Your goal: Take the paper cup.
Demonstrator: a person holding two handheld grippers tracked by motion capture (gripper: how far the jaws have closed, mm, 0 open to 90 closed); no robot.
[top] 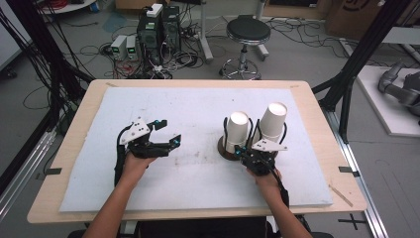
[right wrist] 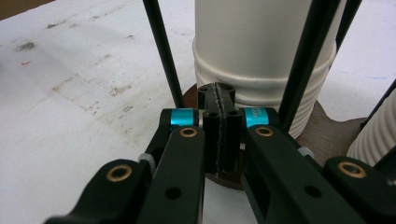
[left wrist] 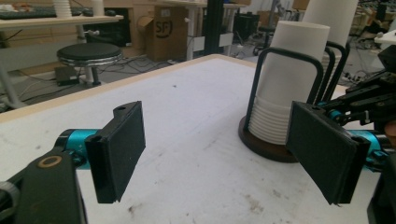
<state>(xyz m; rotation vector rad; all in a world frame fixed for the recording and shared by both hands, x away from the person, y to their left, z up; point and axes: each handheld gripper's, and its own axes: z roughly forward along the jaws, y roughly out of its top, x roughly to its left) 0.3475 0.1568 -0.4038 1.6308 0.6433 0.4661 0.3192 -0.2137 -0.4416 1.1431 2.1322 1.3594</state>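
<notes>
Two cup stacks point(top: 236, 131) in a wire holder point(top: 229, 148), right of centre; the right gripper point(top: 258, 154), jaws pressed together empty, hides the holder's base; left gripper point(top: 161, 134) spread wide, empty

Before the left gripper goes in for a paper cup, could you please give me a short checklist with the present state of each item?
1. Left gripper jaws open with nothing between them: ok.
2. Path across the white mat from left gripper to the cup stack: ok.
3. Stack of paper cups upright inside the black wire holder: ok.
4. Right gripper shut, jaws pressed together at the holder's brown base: ok.
5. Right gripper actually pinning the base down: cannot tell.
6. Top cup loose enough to lift off the stack: cannot tell.
</notes>
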